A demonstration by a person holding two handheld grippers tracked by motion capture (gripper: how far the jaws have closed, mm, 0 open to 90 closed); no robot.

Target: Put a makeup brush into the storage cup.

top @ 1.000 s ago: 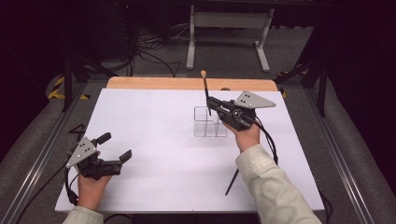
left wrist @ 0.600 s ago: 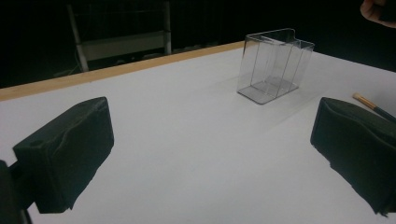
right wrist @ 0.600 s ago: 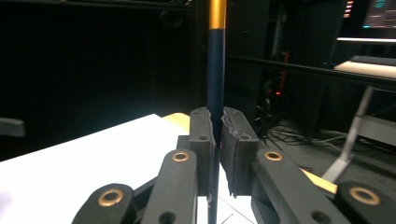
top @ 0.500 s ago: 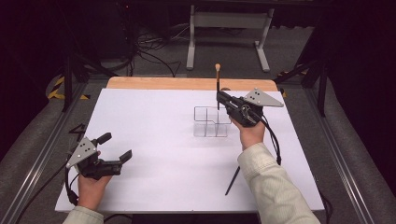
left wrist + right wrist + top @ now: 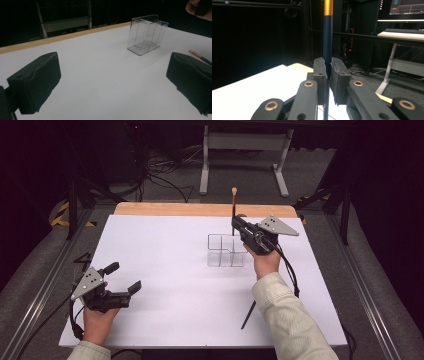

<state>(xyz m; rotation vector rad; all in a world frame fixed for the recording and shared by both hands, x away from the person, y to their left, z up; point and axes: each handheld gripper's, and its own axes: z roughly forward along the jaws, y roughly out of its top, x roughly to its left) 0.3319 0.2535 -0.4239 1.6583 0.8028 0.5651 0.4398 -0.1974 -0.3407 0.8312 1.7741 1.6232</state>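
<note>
**Brush upright above the box**

The brush (image 5: 233,210) stands upright over the clear box (image 5: 226,251), clamped between the right gripper (image 5: 235,221) fingers (image 5: 320,75) (its gold band shows in the right gripper view). The left gripper (image 5: 122,277) rests wide open and empty on the surface (image 5: 165,265); its view catches a second brush (image 5: 200,57) beside its finger.
</note>
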